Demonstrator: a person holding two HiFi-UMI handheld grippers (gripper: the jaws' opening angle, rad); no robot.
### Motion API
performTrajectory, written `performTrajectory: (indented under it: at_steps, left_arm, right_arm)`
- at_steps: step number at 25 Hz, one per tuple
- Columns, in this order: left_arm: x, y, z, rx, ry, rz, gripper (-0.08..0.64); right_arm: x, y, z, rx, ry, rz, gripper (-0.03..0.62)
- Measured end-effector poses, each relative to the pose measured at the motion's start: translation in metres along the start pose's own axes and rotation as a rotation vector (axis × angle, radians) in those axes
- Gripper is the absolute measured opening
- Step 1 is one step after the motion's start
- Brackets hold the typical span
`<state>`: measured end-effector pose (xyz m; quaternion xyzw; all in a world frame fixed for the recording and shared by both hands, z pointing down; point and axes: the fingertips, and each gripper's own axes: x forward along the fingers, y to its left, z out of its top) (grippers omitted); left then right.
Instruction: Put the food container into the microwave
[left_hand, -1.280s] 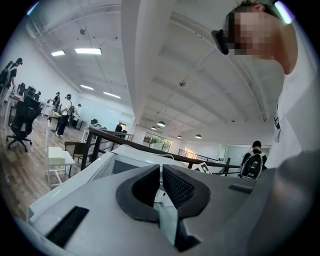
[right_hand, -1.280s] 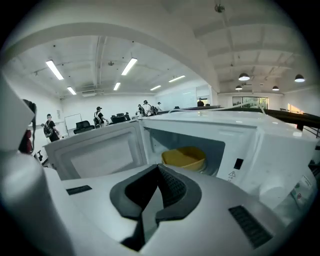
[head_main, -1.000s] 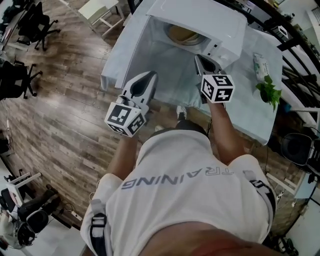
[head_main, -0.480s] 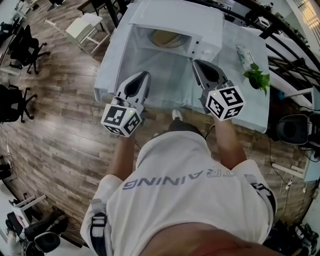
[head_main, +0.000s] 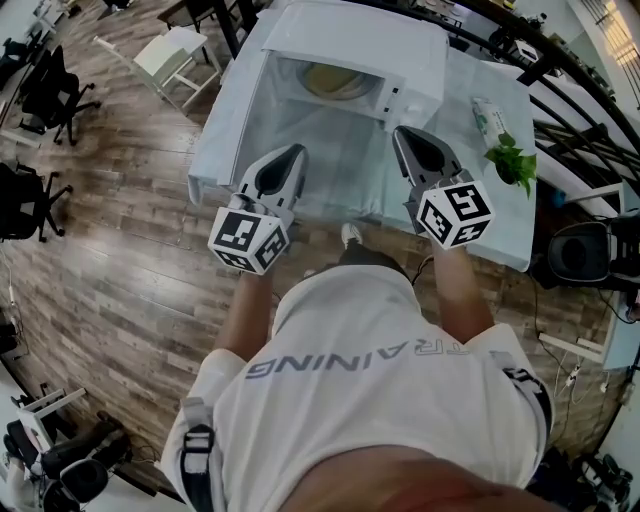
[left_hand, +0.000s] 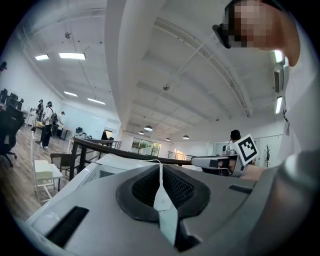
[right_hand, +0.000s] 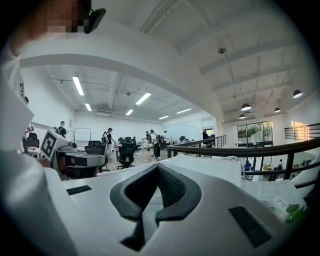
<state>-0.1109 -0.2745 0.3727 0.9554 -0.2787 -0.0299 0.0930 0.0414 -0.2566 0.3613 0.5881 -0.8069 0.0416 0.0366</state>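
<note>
Overhead and gripper-level views seemingly share the microwave (head_main: 350, 35).

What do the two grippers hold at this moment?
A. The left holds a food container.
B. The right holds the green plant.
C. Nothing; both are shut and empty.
C: the left gripper and the right gripper each show jaws together with nothing between.

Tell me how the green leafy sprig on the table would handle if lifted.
The green sprig looks thin and leafy, so it is probably light and floppy. It lies loose on the cloth, so a push would likely slide it.
</note>
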Motion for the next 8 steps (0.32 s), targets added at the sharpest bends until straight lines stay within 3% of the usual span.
performTrajectory:
  at_steps: [8]
  left_arm:
    - [-0.0029, 0.0007, -0.0019, -0.009, 0.008, 0.004, 0.044]
  right_arm:
    - [0.0056, 0.0052, -0.0036, -0.011, 0.015, 0.015, 0.023]
